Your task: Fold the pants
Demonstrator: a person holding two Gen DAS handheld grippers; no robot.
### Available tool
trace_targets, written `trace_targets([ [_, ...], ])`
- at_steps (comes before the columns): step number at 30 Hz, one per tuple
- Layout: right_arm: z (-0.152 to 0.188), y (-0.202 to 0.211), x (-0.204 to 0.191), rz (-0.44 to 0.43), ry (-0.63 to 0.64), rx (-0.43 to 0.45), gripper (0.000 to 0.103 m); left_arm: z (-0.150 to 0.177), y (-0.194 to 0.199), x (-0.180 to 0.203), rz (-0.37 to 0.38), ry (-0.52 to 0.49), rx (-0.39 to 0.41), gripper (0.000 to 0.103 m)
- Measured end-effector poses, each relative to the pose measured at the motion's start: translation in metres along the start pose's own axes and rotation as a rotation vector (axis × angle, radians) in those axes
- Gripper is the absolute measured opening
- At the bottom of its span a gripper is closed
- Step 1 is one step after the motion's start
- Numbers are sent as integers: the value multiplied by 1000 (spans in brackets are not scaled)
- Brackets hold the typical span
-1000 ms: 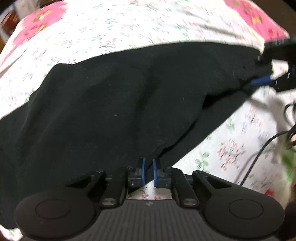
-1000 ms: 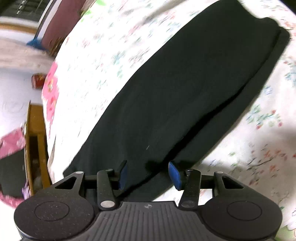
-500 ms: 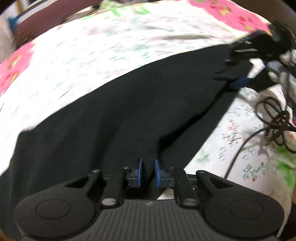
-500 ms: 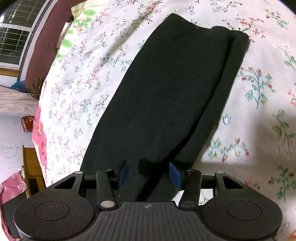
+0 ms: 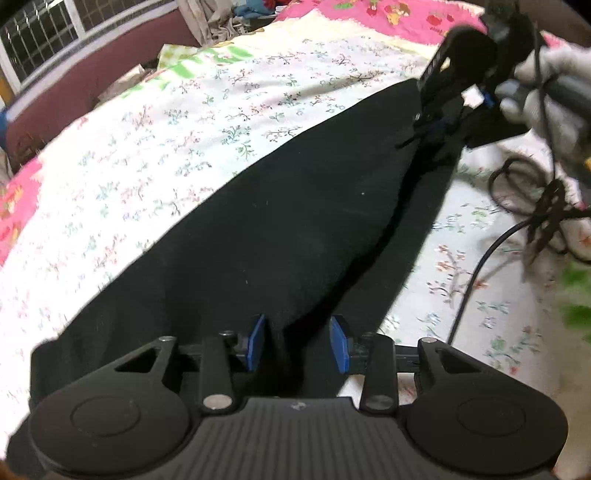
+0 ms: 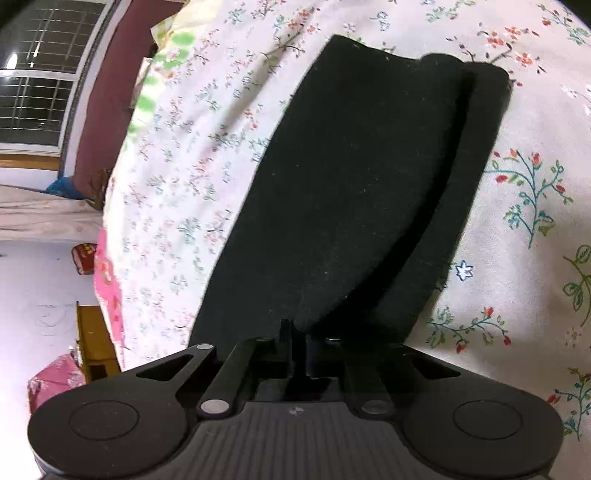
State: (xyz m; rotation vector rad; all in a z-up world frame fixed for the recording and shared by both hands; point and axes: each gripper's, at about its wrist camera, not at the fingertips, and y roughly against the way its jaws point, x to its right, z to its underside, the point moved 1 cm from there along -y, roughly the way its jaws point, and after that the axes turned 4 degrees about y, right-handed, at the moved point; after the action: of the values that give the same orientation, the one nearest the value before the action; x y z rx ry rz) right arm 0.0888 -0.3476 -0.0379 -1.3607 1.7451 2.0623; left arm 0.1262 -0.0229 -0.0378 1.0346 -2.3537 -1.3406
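Black pants (image 5: 280, 221) lie folded lengthwise on a floral bedsheet (image 5: 155, 158), one leg laid over the other. My left gripper (image 5: 297, 341) is open, its blue pads either side of the fabric at the near end. My right gripper (image 6: 295, 332) is shut on the pants (image 6: 354, 184) at the other end; it also shows in the left wrist view (image 5: 439, 114), held by a gloved hand at the far end of the pants.
Black cables (image 5: 517, 206) lie on the sheet to the right of the pants. A pink blanket (image 5: 399, 14) is at the far edge. A window (image 6: 37, 74) and a wooden cabinet (image 6: 92, 339) stand beyond the bed.
My left gripper has opened and let go of the pants. My right gripper has closed on the fabric at its end.
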Motion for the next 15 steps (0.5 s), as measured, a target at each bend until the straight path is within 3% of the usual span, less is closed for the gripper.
trace_targets([
  [5,-7,5,-13,-40,12,23,0,-16,-34,14,-44,-32,-34,47],
  [9,-8,-2,-18,1,66,7,0,-21,-33,9,-4,24,-66,32],
  [12,-6,-7,-9,12,42,2,8,-20,-28,4,19,44,-71,27],
  [15,-4,-9,3,34,10,13,26,-21,-25,1,50,66,-74,26],
])
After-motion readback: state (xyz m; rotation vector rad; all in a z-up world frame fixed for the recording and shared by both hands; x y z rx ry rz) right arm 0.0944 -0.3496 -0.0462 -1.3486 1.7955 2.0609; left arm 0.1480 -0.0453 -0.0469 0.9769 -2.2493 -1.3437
